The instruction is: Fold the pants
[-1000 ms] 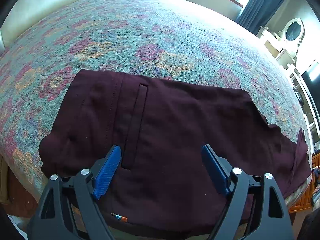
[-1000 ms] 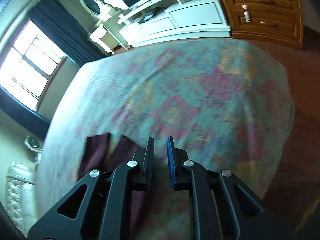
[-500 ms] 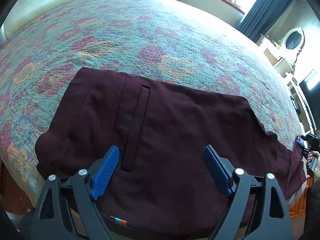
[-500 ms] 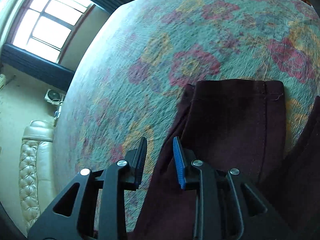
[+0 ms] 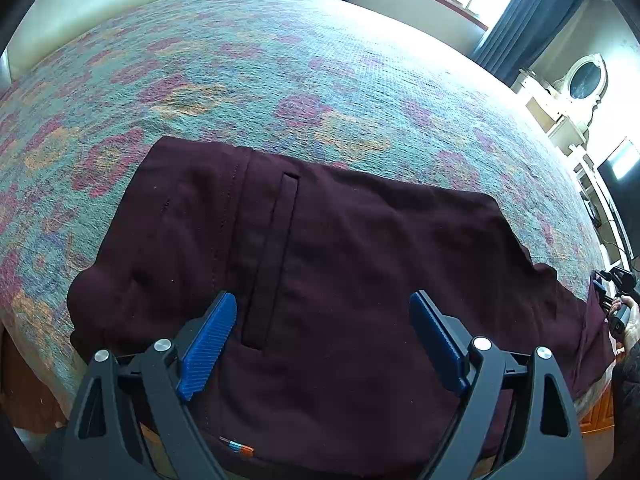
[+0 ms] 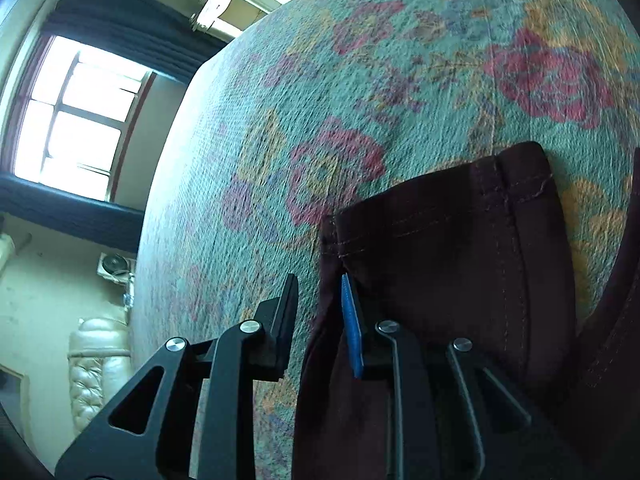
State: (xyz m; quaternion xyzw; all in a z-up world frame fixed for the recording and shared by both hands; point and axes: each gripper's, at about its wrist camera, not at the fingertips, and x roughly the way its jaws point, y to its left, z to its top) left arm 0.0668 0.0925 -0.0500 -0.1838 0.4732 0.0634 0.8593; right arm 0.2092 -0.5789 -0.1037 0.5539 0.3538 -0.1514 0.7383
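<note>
Dark maroon pants (image 5: 360,260) lie flat across the near side of the bed, with the waist and a welt pocket (image 5: 272,264) at the left. My left gripper (image 5: 322,300) hovers over the seat of the pants; its blue pads are wide apart and still opening, and hold nothing. At the far right, a hand holds my right gripper (image 5: 612,284) at the leg end. In the right wrist view the stitched leg hem (image 6: 460,240) lies on the bedspread. My right gripper (image 6: 319,284) is narrowly open and closing, with the hem's side edge between its jaws and a gap still showing.
A floral teal and pink bedspread (image 5: 280,60) covers the wide bed. A cream leather headboard (image 5: 100,4) stands at the far left, with windows and dark curtains (image 5: 532,12) behind. A white dresser with an oval mirror (image 5: 584,80) stands at the right. The pants hang over the bed's near edge.
My right gripper swung from over bare bedspread to the leg hem and dropped close to it, its jaws now astride the hem's edge. The left gripper stayed in place.
</note>
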